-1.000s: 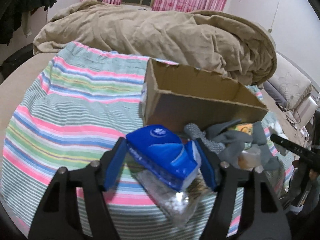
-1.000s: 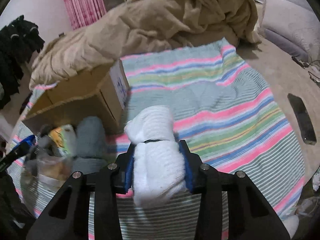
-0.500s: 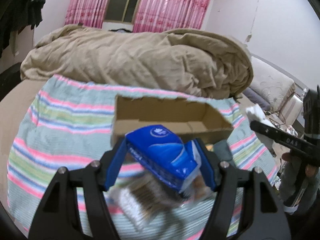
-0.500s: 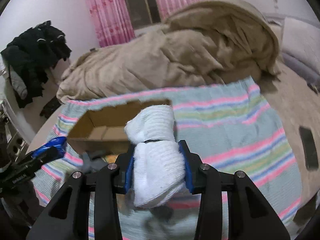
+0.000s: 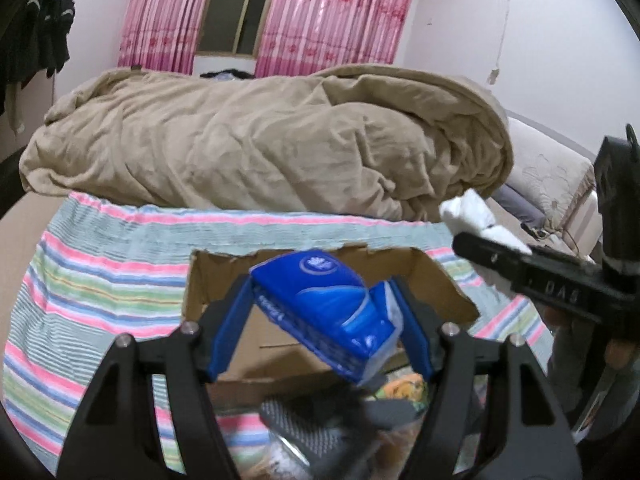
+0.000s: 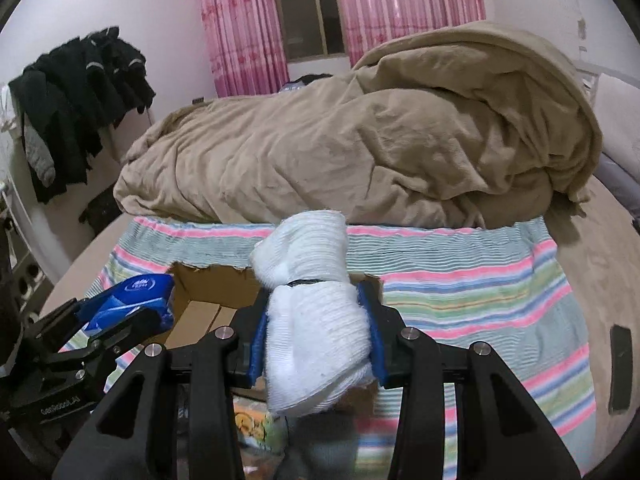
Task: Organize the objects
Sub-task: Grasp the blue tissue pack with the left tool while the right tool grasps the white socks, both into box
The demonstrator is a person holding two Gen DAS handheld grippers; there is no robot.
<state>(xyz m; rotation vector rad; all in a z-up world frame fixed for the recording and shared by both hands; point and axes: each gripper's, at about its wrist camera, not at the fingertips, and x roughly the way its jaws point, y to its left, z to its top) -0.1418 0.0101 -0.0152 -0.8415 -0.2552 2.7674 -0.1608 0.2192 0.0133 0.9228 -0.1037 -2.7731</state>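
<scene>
Bed w/ striped blanket [image 5: 100, 272] now carries the cardboard box [image 5: 224, 280] right under both loads: left hand-held gripper [image 5: 320, 324] clamps blue tissue pack [image 5: 320, 304], right hand-held gripper [image 6: 318, 336] clamps white sock roll [image 6: 316, 320], both lifted off the pile, prob. ready to drop in.

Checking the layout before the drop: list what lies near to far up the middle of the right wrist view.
right gripper shut on the white sock bundle → cardboard box → striped blanket → tan comforter → pink curtains
</scene>
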